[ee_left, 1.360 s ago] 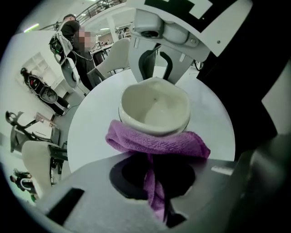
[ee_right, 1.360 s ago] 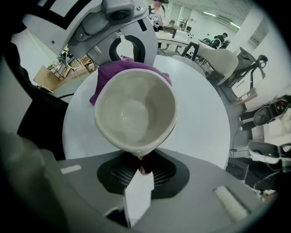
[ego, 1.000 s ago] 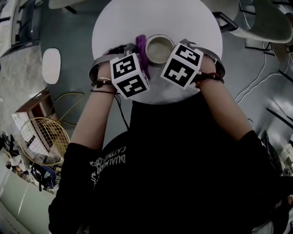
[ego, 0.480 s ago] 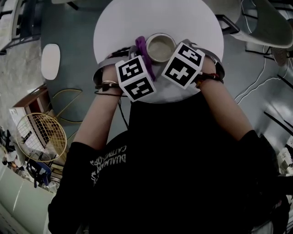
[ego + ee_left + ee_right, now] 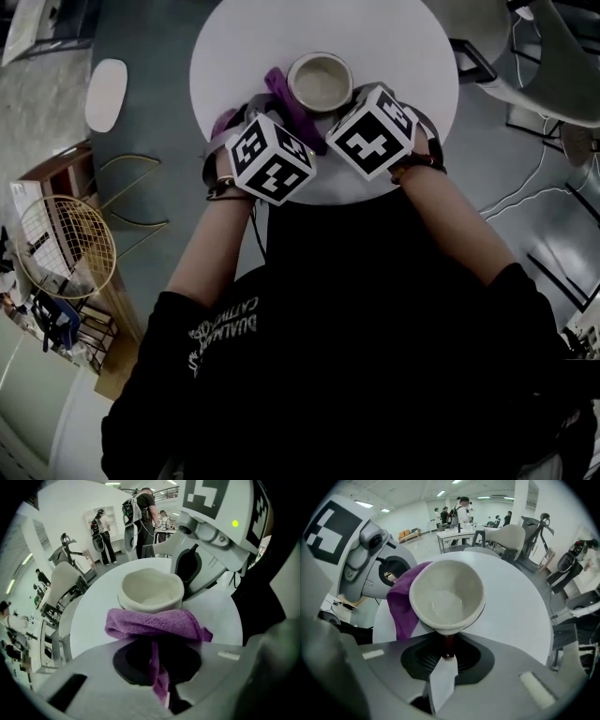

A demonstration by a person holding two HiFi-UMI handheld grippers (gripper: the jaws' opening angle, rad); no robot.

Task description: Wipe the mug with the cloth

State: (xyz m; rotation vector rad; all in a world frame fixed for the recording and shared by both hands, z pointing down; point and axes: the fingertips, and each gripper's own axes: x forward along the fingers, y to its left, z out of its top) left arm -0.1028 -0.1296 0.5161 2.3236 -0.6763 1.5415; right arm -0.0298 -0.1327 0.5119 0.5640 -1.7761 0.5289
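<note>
A cream mug (image 5: 320, 82) stands on the round white table (image 5: 403, 47). My left gripper (image 5: 279, 114) is shut on a purple cloth (image 5: 284, 97) and presses it against the mug's left side. In the left gripper view the cloth (image 5: 154, 623) bunches under the mug's (image 5: 151, 590) rim. My right gripper (image 5: 349, 99) comes in from the mug's right. In the right gripper view its jaws (image 5: 446, 651) are closing on the mug's thin handle below the bowl (image 5: 446, 597), with the cloth (image 5: 401, 602) at the left.
A white oval stool (image 5: 105, 82) and a round wire basket (image 5: 66, 248) sit on the floor at the left. Chairs (image 5: 553, 47) and cables are at the right. People (image 5: 140, 517) stand far behind the table.
The two marker cubes have come closer together. The left gripper has turned, and the cloth now lies slanted along the mug's side instead of straight.
</note>
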